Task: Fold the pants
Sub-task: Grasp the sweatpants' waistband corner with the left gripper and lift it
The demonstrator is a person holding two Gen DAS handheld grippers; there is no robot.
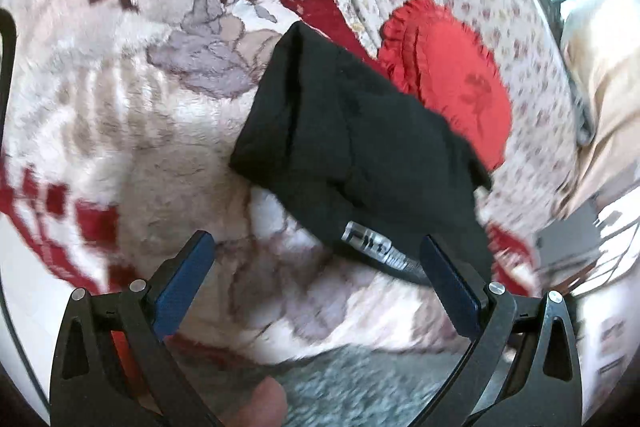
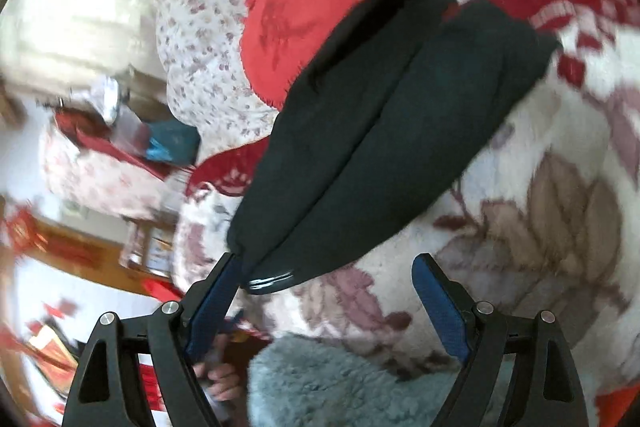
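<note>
The black pants (image 1: 352, 143) lie folded on the flowered blanket (image 1: 132, 131) of the bed, partly over a red cushion (image 1: 460, 83). Both tools, left tool (image 1: 318, 285) and right tool (image 2: 326, 301), are spread wide and grasp nothing.

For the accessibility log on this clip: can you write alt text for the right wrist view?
Black pants, folded lengthwise, lie on a floral blanket and partly cover a red ruffled cushion. The right gripper hovers at their near end, jaws wide open, the left jaw close beside the cuff but gripping nothing. A grey fluffy rug shows below, and the picture is motion-blurred.
</note>
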